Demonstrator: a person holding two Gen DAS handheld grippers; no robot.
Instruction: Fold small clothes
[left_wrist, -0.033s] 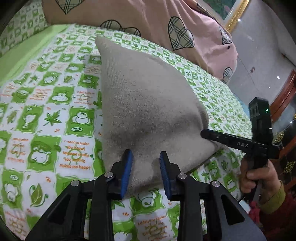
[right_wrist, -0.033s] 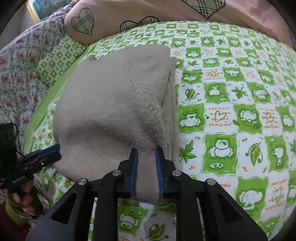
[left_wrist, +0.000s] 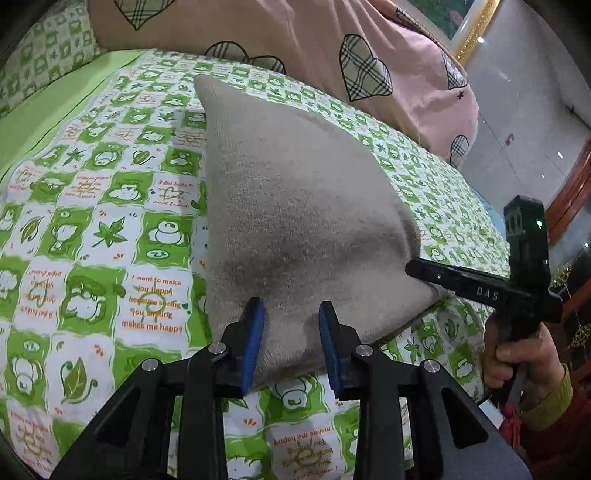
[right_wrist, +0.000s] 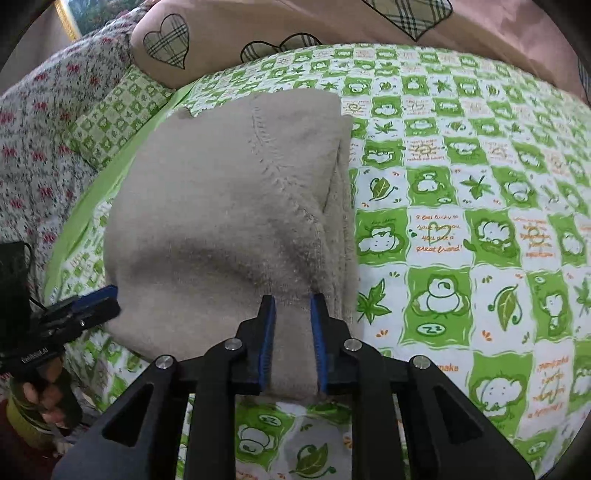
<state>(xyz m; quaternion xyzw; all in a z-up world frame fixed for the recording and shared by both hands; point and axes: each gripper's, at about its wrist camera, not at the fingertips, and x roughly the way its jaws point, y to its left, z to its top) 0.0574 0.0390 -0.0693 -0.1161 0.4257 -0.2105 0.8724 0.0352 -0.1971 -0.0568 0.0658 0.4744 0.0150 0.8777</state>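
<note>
My left gripper (left_wrist: 291, 343) and right gripper (right_wrist: 293, 341) each have jaws clamped on the near edge of the grey knit garment (left_wrist: 295, 206), lying on the bed (left_wrist: 92, 206). It looks soft, light and floppy; corners grip best.

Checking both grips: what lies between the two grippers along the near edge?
Only the beige knit garment, spanning from left gripper to right gripper, shown in both wrist views.

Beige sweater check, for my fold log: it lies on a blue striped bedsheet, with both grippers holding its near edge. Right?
Not quite. The bedsheet is green and white with cartoon prints, as the right wrist view shows. The rest holds: the left gripper and right gripper each have the beige sweater edge between their jaws.
</note>
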